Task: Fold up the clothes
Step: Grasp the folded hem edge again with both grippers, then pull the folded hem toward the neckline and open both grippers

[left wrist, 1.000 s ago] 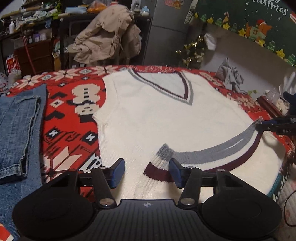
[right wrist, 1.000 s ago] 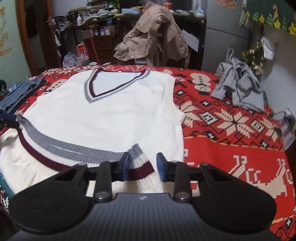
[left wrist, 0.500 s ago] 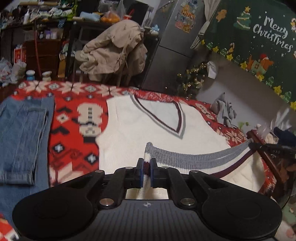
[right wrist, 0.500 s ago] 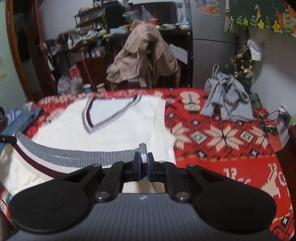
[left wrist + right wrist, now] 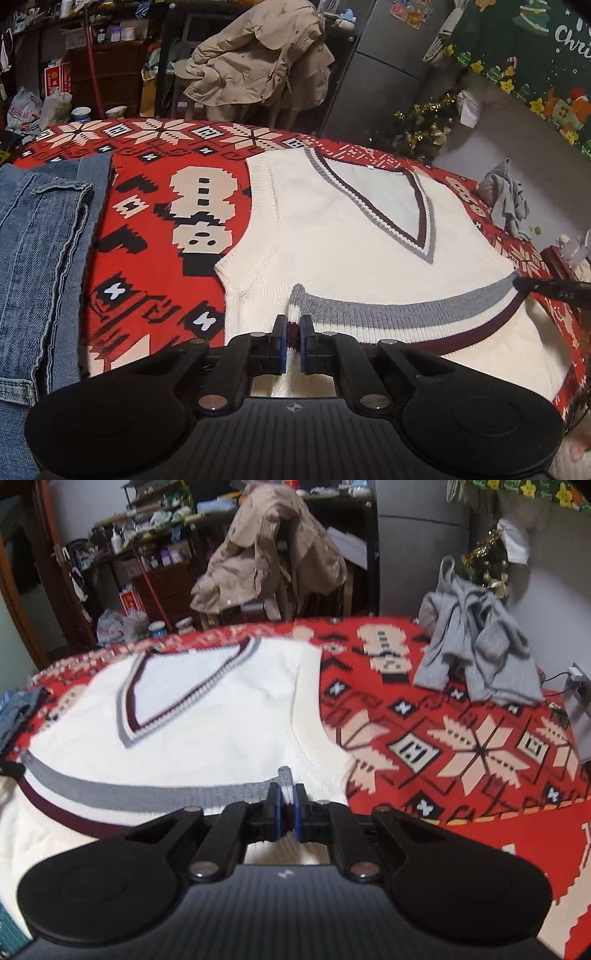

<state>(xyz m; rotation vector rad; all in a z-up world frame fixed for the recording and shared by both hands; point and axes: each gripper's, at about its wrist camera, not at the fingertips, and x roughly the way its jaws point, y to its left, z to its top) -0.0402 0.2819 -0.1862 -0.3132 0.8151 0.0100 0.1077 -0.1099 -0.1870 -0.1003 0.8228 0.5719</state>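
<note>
A cream knit vest (image 5: 332, 236) (image 5: 207, 723) with a grey and maroon V-neck lies on a red patterned blanket (image 5: 155, 236) (image 5: 461, 746). Its striped hem (image 5: 406, 317) (image 5: 122, 794) is lifted and stretched over the vest's body. My left gripper (image 5: 291, 332) is shut on the hem's left corner. My right gripper (image 5: 287, 805) is shut on the hem's right corner, and its tip (image 5: 550, 290) shows at the right edge of the left wrist view.
Blue jeans (image 5: 37, 251) lie on the blanket's left side. A crumpled grey garment (image 5: 476, 657) sits at the far right. Behind the bed a beige coat (image 5: 255, 62) hangs over a chair, with cluttered shelves (image 5: 147, 554) and a grey cabinet (image 5: 384, 70) nearby.
Both grippers went from open at the flat hem to shut on its corners. They then lifted the hem and carried it forward over the vest toward the neckline.
</note>
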